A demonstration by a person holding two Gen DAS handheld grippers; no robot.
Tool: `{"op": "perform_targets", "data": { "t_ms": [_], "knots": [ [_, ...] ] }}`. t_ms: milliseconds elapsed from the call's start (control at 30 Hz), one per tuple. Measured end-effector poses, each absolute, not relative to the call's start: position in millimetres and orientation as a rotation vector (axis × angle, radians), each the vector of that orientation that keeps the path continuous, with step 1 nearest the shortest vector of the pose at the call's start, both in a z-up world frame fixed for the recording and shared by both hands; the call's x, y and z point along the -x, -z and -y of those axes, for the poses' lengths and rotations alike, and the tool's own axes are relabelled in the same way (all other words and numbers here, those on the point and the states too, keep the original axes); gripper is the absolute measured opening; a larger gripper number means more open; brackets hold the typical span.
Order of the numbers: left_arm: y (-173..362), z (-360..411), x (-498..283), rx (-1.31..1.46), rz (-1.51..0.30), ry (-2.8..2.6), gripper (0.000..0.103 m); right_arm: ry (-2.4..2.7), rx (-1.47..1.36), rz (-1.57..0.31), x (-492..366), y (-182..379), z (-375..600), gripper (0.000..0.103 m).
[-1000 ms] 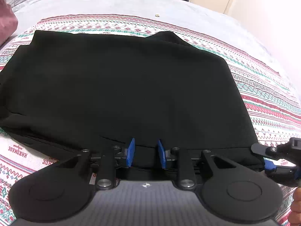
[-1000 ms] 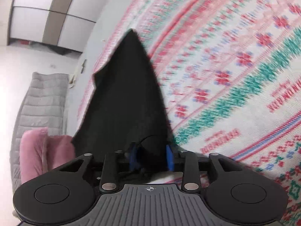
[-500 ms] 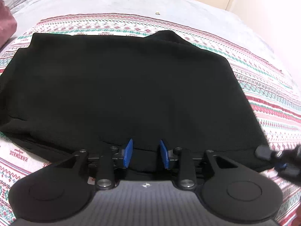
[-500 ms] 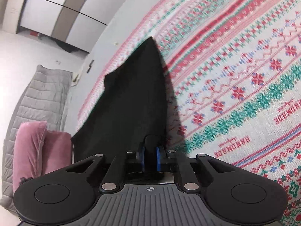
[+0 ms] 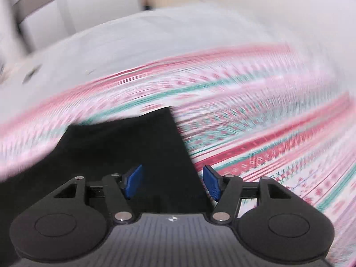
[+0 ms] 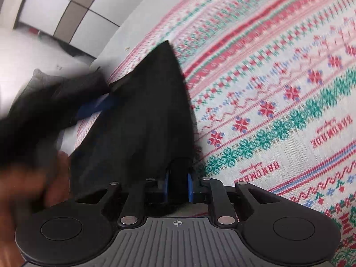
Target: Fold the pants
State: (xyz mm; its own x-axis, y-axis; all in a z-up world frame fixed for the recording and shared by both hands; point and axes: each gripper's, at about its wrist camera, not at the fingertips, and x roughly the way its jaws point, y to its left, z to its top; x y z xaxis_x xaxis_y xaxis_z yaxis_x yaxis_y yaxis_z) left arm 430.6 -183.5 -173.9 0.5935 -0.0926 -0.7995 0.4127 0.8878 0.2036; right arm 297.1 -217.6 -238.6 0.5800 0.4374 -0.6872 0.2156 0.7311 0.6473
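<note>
So the black pants (image 6: pixel 146 120) are laid out on the patterned knit blanket (image 6: pixel 278 102), which covers the bed, and one corner is lifted off it by the right gripper (image 6: pixel 177 188). Its blue pads (image 6: pixel 165 189) are pinched tight on a fold of the fabric, with the jaws closing a last bit further; probably the corner is held up like that so the cloth stays taut and can be carried over for a fold.

The left gripper (image 5: pixel 172 182) is a different story. Its jaws are opening, and the pads (image 5: pixel 133 181) are stood well apart with nothing pressed between them; the dark fabric is only seen lying beneath and past them. The left wrist view is heavily smeared, so it's hard to say more. In the right wrist view it shows as a dark blur with a streak of blue, near the pants' far edge. Best guess: it's being opened up for a fresh grab at that edge.
</note>
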Motion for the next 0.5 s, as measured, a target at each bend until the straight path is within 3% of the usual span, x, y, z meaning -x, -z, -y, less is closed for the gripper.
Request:
{"op": "perform_targets", "data": {
  "t_ms": [100,233,267,367,500],
  "knots": [
    [206,237,-445,-0.66,-0.898,0.267,0.082,-0.152,-0.789,-0.962,-299,237,219,0.012],
    [235,249,-459,-0.898,-0.864,0.114,0.081,-0.157,-0.755,-0.958,-298,235,217,0.01],
    [237,248,-460,-0.92,-0.861,0.104,0.074,-0.159,-0.753,-0.959,-299,236,217,0.01],
    [237,237,-464,-0.853,-0.912,0.125,0.031,-0.174,-0.746,-0.95,-301,233,219,0.009],
    [232,218,-466,-0.748,-0.895,0.133,0.028,-0.183,-0.712,-0.92,-297,224,217,0.008]
  ]
}}
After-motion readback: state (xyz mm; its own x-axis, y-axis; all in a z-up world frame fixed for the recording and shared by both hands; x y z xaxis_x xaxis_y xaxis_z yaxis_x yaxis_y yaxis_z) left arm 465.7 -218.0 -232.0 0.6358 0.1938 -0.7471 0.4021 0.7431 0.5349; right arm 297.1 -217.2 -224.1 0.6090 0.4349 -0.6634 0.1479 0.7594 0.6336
